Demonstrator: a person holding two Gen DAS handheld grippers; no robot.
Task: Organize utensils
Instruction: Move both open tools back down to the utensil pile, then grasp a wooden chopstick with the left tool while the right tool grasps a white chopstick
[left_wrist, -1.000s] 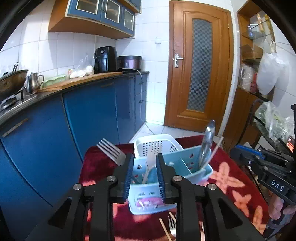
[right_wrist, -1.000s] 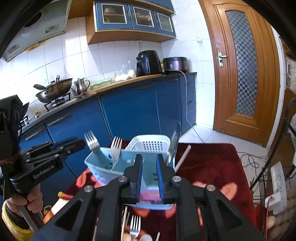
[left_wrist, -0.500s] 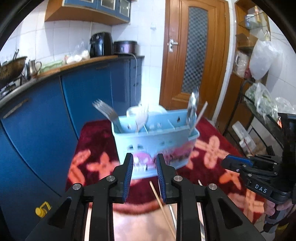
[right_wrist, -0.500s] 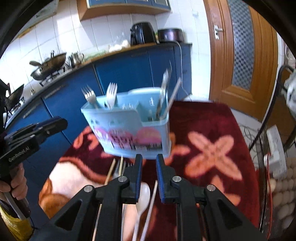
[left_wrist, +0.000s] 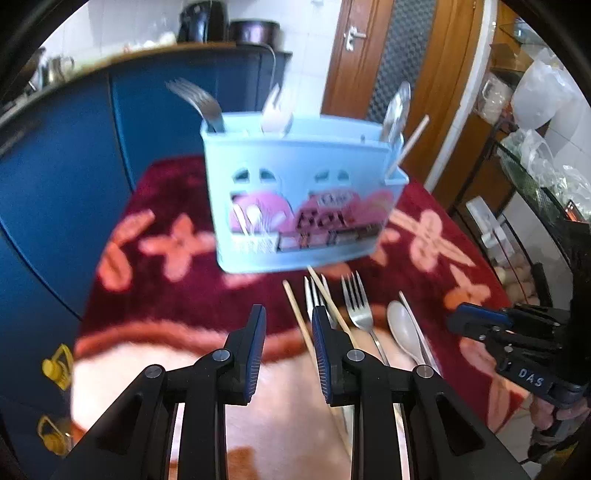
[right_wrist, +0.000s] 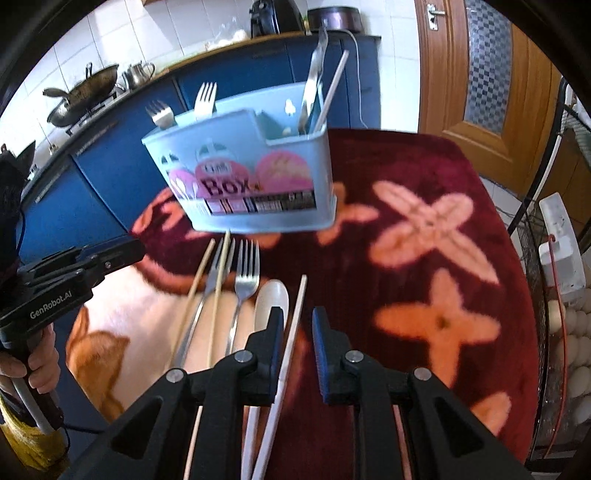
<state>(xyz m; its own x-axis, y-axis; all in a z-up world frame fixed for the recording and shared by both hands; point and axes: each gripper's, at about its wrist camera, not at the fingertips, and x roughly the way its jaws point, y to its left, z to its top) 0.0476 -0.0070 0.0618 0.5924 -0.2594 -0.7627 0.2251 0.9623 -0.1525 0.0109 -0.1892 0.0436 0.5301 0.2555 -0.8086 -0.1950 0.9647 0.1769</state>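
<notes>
Right wrist view: right gripper (right_wrist: 294, 325), fingers spread and empty, hovers with a white plastic chopstick (right_wrist: 291, 325) lying lengthwise between them on the red floral cloth (right_wrist: 424, 221). Just left lie a white plastic spoon (right_wrist: 271, 301) and a steel fork (right_wrist: 245, 273); ahead stands the pale blue plastic utensil box (right_wrist: 251, 181), partly filled. Left gripper (left_wrist: 289, 328) is likewise spread, empty. Judgement: lower squarely, close on the chopstick alone, clear of the spoon.
</notes>
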